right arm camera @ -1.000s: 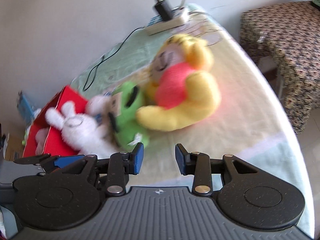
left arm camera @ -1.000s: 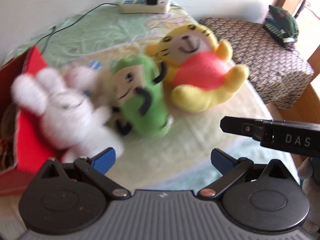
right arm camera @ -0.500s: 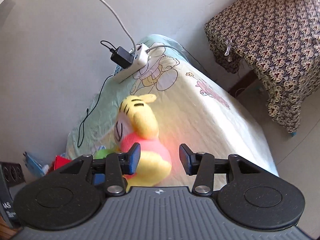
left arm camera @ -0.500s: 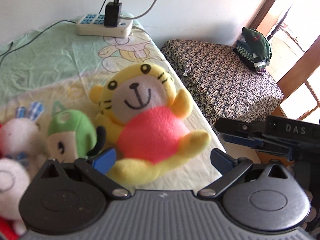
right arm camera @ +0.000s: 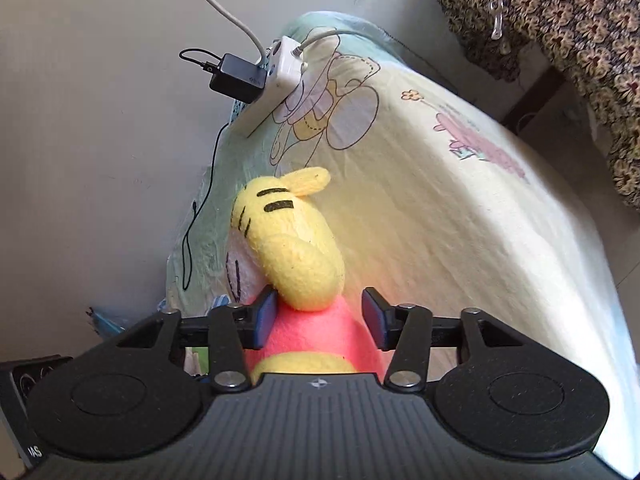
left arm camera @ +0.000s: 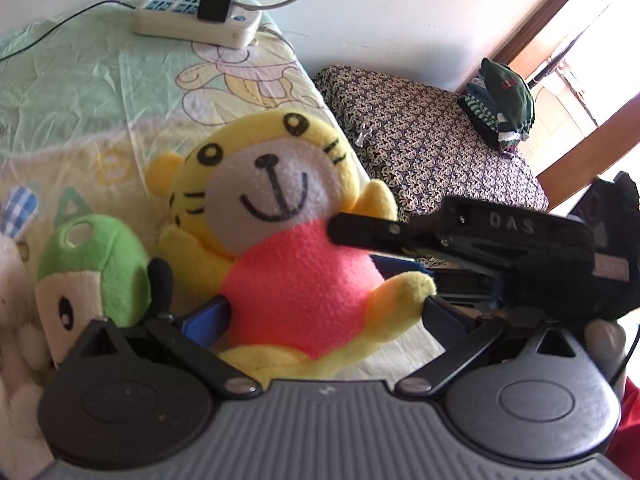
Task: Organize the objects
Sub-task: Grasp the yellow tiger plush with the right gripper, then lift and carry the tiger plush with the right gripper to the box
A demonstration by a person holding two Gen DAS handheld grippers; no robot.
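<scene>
A yellow tiger plush (left arm camera: 280,216) with a pink belly lies on the bed sheet (left arm camera: 80,92). Its body sits between the wide-apart blue pads of my open left gripper (left arm camera: 324,314). My right gripper (left arm camera: 360,246) reaches in from the right at the tiger's shoulder. In the right wrist view the tiger's yellow arm (right arm camera: 296,256) and pink body lie between the fingers of the right gripper (right arm camera: 319,316), which stands open; the left pad (right arm camera: 266,316) is against the plush. A green plush (left arm camera: 92,264) leans beside the tiger on the left.
A white plush (left arm camera: 8,272) shows at the far left edge. A power strip with a black charger (left arm camera: 196,20) and cables lies at the head of the bed by the wall. A patterned-cloth stool (left arm camera: 420,140) with folded green clothes (left arm camera: 504,104) stands to the right.
Both grippers have closed in on the yellow tiger, which now sits between the fingers of each. The red box and most of the white rabbit have slid out of the left wrist view.
</scene>
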